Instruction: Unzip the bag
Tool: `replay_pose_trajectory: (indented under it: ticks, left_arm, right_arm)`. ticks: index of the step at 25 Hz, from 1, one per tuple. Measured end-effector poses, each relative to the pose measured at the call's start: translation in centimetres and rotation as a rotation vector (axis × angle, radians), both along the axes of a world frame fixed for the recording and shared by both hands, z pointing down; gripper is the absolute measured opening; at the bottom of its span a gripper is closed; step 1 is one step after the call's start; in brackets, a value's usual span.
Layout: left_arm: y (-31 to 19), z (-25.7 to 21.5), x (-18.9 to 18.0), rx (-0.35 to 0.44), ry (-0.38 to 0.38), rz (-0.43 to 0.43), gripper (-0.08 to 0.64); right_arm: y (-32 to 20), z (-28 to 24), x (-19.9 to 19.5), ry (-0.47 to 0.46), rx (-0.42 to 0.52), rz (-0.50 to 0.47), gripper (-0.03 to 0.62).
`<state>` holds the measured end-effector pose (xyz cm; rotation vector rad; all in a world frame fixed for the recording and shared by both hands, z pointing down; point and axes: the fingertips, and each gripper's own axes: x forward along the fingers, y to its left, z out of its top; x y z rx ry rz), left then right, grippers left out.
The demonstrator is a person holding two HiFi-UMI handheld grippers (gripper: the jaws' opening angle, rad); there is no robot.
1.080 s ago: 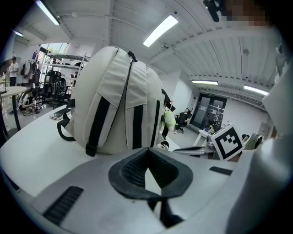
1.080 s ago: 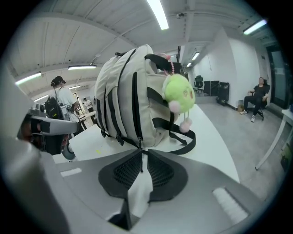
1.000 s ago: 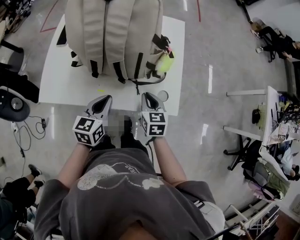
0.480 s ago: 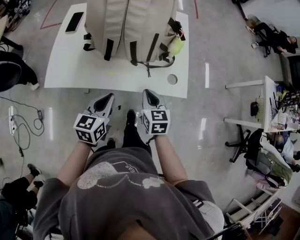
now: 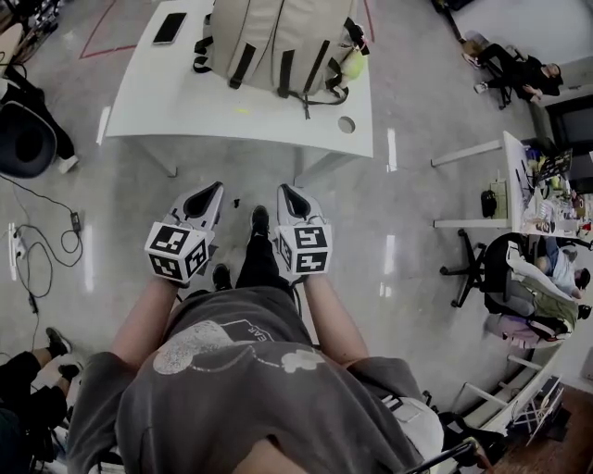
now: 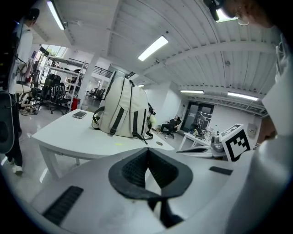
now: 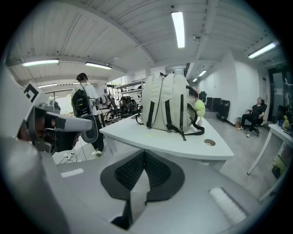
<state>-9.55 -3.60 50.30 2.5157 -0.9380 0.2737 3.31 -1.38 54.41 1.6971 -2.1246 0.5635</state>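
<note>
Now the bag (image 5: 283, 42) and table (image 5: 185, 102) sit farther off, upper centre. The left gripper (image 5: 215, 189) and right gripper (image 5: 283, 191), both clenched and empty, have backed away, so unzipping hasn't started.

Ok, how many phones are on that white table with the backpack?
1: a dark phone lies flat near the far left corner of the white table, left of the upright backpack. Another could be hidden behind the backpack.
</note>
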Motion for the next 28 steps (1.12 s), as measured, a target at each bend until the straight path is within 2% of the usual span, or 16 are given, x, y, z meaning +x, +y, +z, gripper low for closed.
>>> replay_pose_trajectory:
  ticks: [3,6,12,18,23,28]
  left_arm:
    - [2.2,-0.9,-1.7,0.018,0.020,0.004,0.006]
    - [4.9,-0.8,-3.2,0.003,0.024,0.014,0.006]
    - [7.6,-0.2,-4.3,-0.020,0.037,0.017,0.006]
    - [8.3,-1.2,-3.1,-0.002,0.051,0.012,0.006]
    - [9.9,-1.4,-1.5,-0.008,0.044,0.015,0.006]
    - [13.4,-1.8,1.2,-0.025,0.043,0.014,0.006]
  right_arm:
    - [2.7,-0.8,-1.8,-0.004,0.016,0.017,0.000]
    - [5.4,-2.1,-3.1,-0.003,0.045,0.035,0.000]
    - [8.3,-3.7,-2.6,0.051,0.077,0.073,0.000]
    - [10.2,-3.8,-1.1,-0.026,0.071,0.119,-0.001]
    - [12.4,-4.1,-0.4,-0.027,0.074,0.092,-0.002]
    - [15.9,-4.1,2.4,-0.051,0.059,0.106,-0.002]
